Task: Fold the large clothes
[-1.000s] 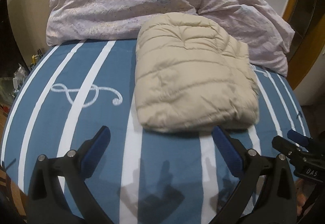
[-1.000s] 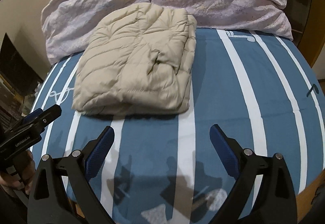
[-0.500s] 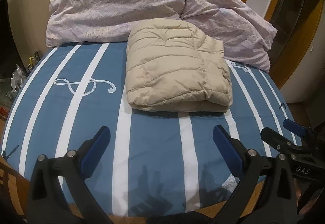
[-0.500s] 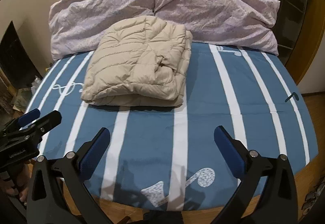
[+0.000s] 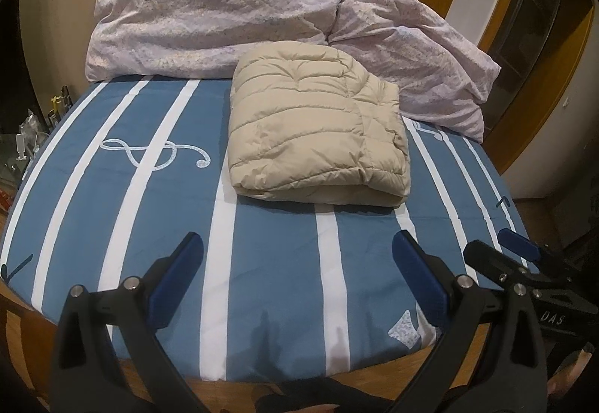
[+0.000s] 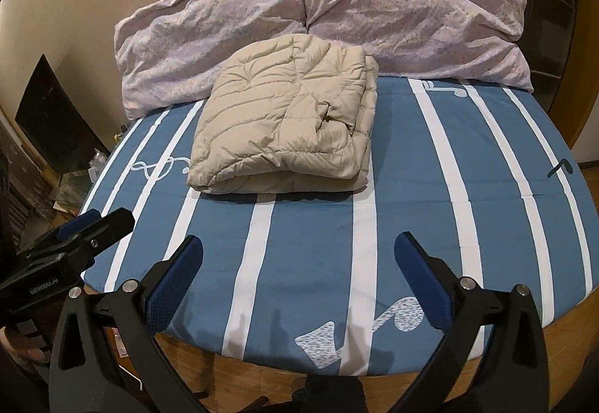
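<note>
We see the beige puffer jacket (image 5: 318, 136) lying on the bed (image 5: 269, 263), already folded into a thick, compact packet. It rests on the blue sheet with white stripes, and its far edge touches the crumpled lilac duvet (image 5: 209, 16) heaped at the head of the bed. The left gripper (image 5: 295, 263) is wide open and holds nothing; the right gripper (image 6: 299, 263) is also wide open and empty. Both hang over the near edge of the bed, well apart from the jacket.

We judge that the folding itself is nearly or fully done, so the step in hand is to check the result and leave it undisturbed. To do this well, we keep both grippers away from the packet and do not brush its near folded edge, because the padded cloth is springy and a light push can open the layers. In the right wrist view a small flap (image 6: 329, 113) stands up on top of the jacket, towards its right side. If we want a neater packet, we press this part down gently with closed fingers rather than pinch it, since pulling there may drag the upper layer off the lower ones. We cannot tell whether the far edge is even, as the duvet hides it.
</note>
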Demonstrator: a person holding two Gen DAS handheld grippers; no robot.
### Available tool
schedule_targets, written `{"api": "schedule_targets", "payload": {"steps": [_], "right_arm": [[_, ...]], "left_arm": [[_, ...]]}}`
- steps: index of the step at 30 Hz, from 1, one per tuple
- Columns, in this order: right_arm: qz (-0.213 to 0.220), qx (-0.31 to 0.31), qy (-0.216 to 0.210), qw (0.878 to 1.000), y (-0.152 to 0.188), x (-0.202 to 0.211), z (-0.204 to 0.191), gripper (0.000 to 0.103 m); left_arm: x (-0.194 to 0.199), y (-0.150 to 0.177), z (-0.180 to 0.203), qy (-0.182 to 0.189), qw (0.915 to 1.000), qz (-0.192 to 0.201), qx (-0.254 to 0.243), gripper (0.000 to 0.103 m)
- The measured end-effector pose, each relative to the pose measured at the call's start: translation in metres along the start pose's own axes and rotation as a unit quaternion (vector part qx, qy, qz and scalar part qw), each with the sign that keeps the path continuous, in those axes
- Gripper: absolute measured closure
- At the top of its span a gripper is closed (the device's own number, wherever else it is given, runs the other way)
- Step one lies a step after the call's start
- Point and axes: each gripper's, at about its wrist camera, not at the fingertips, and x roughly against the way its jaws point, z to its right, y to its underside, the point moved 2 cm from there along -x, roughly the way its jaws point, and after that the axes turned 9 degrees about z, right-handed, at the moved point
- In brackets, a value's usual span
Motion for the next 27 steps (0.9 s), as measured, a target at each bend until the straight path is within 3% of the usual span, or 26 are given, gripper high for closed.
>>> {"api": "schedule_targets", "payload": {"steps": [27], "right_arm": [[0.007,-0.006,-0.005,1.0,0.0,0.004,-0.004,0.001]], "left_arm": [[0.011,0.0,0.001,0.004,0.9999,0.008,0.006,0.003]]}}
